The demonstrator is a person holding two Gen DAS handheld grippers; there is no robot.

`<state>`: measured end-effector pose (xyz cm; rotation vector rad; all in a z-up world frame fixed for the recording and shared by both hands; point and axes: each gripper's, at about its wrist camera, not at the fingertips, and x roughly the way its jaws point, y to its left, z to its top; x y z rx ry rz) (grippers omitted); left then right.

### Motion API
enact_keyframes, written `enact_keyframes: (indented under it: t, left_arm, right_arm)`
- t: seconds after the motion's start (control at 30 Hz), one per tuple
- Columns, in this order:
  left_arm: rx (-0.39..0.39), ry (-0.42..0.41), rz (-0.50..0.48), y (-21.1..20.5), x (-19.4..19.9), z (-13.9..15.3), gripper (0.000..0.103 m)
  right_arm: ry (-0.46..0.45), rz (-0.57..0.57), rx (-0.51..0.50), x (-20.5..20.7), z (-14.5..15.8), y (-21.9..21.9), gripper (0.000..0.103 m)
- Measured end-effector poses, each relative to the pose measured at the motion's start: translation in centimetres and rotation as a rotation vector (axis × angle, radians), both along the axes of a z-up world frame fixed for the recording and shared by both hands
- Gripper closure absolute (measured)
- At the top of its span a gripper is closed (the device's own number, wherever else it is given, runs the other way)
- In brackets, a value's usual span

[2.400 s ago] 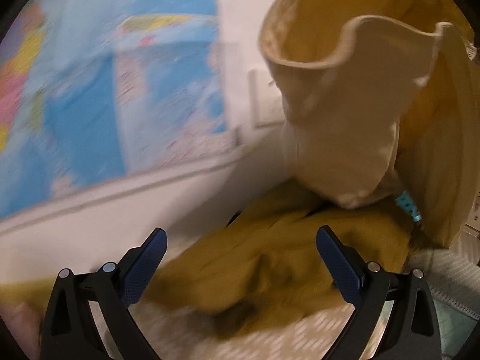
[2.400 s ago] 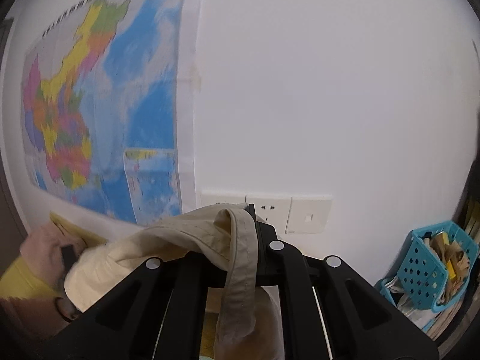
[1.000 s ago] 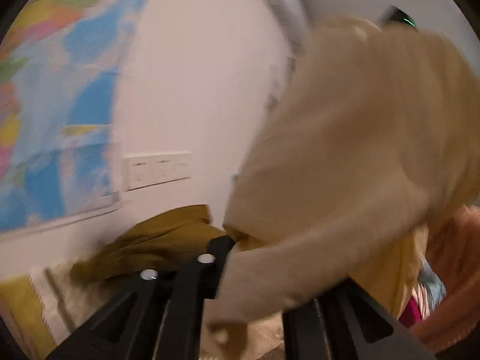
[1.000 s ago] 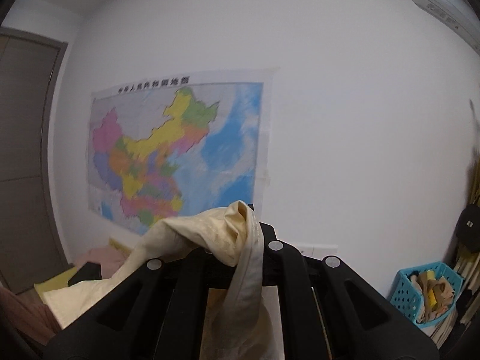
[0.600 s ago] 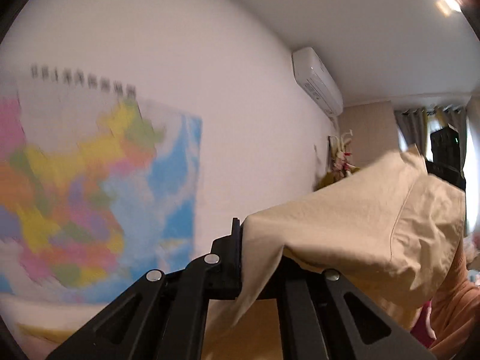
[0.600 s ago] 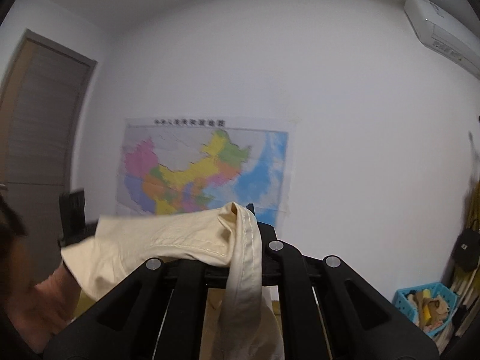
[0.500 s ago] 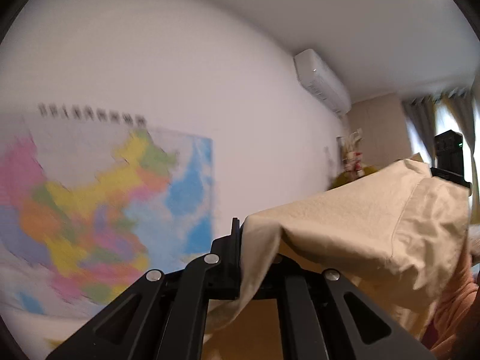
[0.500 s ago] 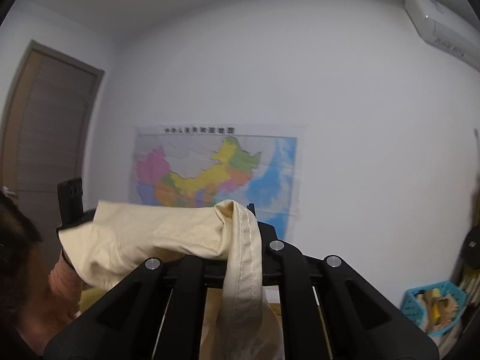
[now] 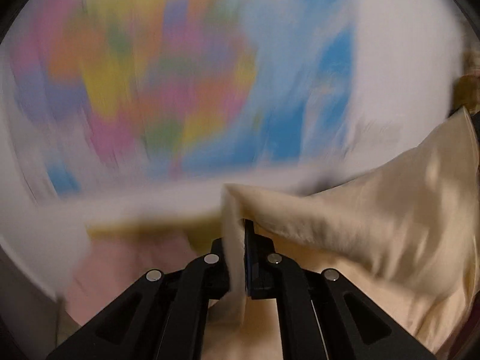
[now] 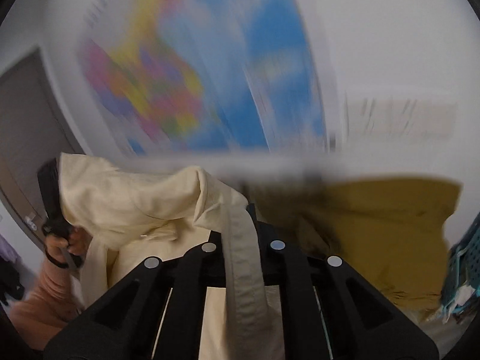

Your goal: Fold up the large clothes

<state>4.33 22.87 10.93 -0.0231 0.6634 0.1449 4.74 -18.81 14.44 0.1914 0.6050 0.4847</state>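
The left gripper (image 9: 240,240) is clamped on one edge of the cream garment (image 9: 375,231), and the right gripper (image 10: 240,219) is clamped on another edge of it, so the cloth hangs in the air between them. Behind it are a blurred wall map (image 10: 210,84) and a mustard-yellow garment (image 10: 375,225) lying low at the right.

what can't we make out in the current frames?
- Wall map: motion blur in both wrist views, no text or borders readable.
- Wall sockets: smeared in right view, count unclear.
- Cream garment: its type and lower part, cut off by frame edges and claw bodies.
- Left claw and right claw fingertips: covered by cloth.
- Mustard garment: blurred top edge; what it rests on is unseen.
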Motion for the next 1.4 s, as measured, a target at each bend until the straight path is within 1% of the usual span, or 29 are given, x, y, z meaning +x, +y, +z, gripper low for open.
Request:
enact_keyframes:
  t: [0.1,0.17,0.23,0.33,0.37,0.4,0.43,0.47,0.5,0.53,0.57,0.6,0.63,0.7,0.77,0.8,0.87,0.93,1.0,1.03,1.07,1.1,1.13,1.17,1.2,1.27,1.33,1.37,1.4]
  left_arm:
    - [-0.120,0.170,0.039,3.0,5.1,-7.5,0.101]
    - [-0.163,0.228,0.053,4.4,7.4,-10.8,0.101]
    - [-0.191,0.228,0.046,5.3,8.8,-11.7,0.101]
    - [-0.223,0.196,0.027,6.4,9.2,-10.7,0.101]
    - [-0.225,0.201,0.032,6.7,9.7,-10.5,0.099]
    - [-0.229,0.230,0.049,7.3,10.2,-10.7,0.095]
    - [-0.233,0.254,0.069,7.5,10.2,-11.1,0.084]
    - [-0.238,0.262,0.086,7.8,10.3,-11.2,0.077]
    - [-0.229,0.243,0.071,7.9,10.1,-10.8,0.075]
    - [-0.221,0.225,0.037,7.5,9.6,-10.4,0.070]
    - [-0.227,0.210,0.009,7.2,9.1,-10.0,0.054]
    - [-0.235,0.196,-0.010,7.0,8.7,-9.7,0.048]
    - [-0.240,0.173,-0.061,6.4,7.7,-9.1,0.047]
    - [-0.240,0.164,-0.169,4.9,6.7,-8.6,0.035]
    - [-0.207,0.185,-0.296,2.5,5.6,-8.5,0.030]
    - [-0.186,0.208,-0.347,1.3,5.2,-8.8,0.027]
    - [-0.169,0.253,-0.396,-0.2,5.3,-10.1,0.025]
    - [-0.197,0.325,-0.420,-1.1,6.1,-11.9,0.025]
    - [-0.204,0.412,-0.391,-1.4,7.5,-14.2,0.027]
    - [-0.213,0.451,-0.376,-1.5,8.3,-15.2,0.029]
    - [-0.229,0.468,-0.368,-1.5,9.0,-15.8,0.040]
    - [-0.245,0.476,-0.360,-1.5,9.7,-16.1,0.056]
    - [-0.258,0.474,-0.341,-1.2,10.5,-16.0,0.064]
    - [-0.287,0.450,-0.329,-0.8,11.3,-15.5,0.076]
    - [-0.316,0.411,-0.306,0.0,11.9,-14.5,0.081]
    - [-0.368,0.317,-0.261,1.4,13.0,-12.2,0.083]
    - [-0.374,0.232,-0.174,2.8,14.0,-10.6,0.082]
    - [-0.383,0.209,-0.133,3.5,14.7,-10.2,0.075]
    - [-0.390,0.217,-0.099,4.0,15.4,-10.3,0.065]
  right_arm:
    - [0.207,-0.043,-0.006,8.5,-8.5,1.1,0.098]
    - [0.283,-0.059,-0.006,11.4,-11.4,1.3,0.098]
    - [0.304,-0.065,0.002,12.9,-12.2,1.3,0.098]
    - [0.301,-0.054,0.027,14.0,-11.6,0.8,0.098]
    - [0.302,-0.058,0.034,14.2,-11.5,0.4,0.093]
    - [0.313,-0.086,0.018,14.5,-11.6,0.1,0.081]
    - [0.326,-0.122,-0.029,14.6,-11.9,0.1,0.073]
    - [0.327,-0.130,-0.088,14.3,-11.9,0.5,0.070]
    - [0.319,-0.119,-0.119,13.9,-11.8,1.1,0.055]
    - [0.287,-0.120,-0.186,13.2,-11.2,1.9,0.046]
    - [0.224,-0.146,-0.248,12.1,-10.3,2.5,0.030]
    - [0.162,-0.149,-0.285,10.9,-9.4,3.1,0.023]
    - [0.075,-0.135,-0.335,9.2,-8.3,4.0,0.023]
    - [-0.036,-0.070,-0.443,6.9,-7.3,6.4,0.022]
    - [-0.090,0.003,-0.564,5.6,-7.9,8.3,0.022]
    - [-0.132,0.049,-0.672,5.1,-9.0,9.6,0.022]
    - [-0.169,0.102,-0.823,4.8,-11.1,11.8,0.023]
    - [-0.201,0.140,-0.993,5.1,-13.7,13.9,0.026]
    - [-0.218,0.169,-1.040,6.1,-15.1,14.9,0.036]
    - [-0.208,0.178,-1.026,6.6,-15.2,15.1,0.041]
    - [-0.207,0.164,-1.007,7.5,-14.9,15.1,0.061]
    - [-0.196,0.168,-0.967,8.0,-14.4,14.9,0.079]
    - [-0.157,0.185,-0.872,8.9,-13.4,14.3,0.081]
    - [-0.114,0.184,-0.778,9.7,-12.5,13.8,0.087]
    - [-0.076,0.175,-0.679,10.8,-11.4,12.9,0.089]
    - [-0.003,0.117,-0.495,13.6,-9.7,10.7,0.091]
    - [0.070,0.064,-0.344,16.0,-9.3,9.4,0.092]
    - [0.115,0.032,-0.266,17.5,-9.6,8.5,0.093]
    - [0.144,-0.003,-0.237,18.5,-10.0,8.1,0.096]
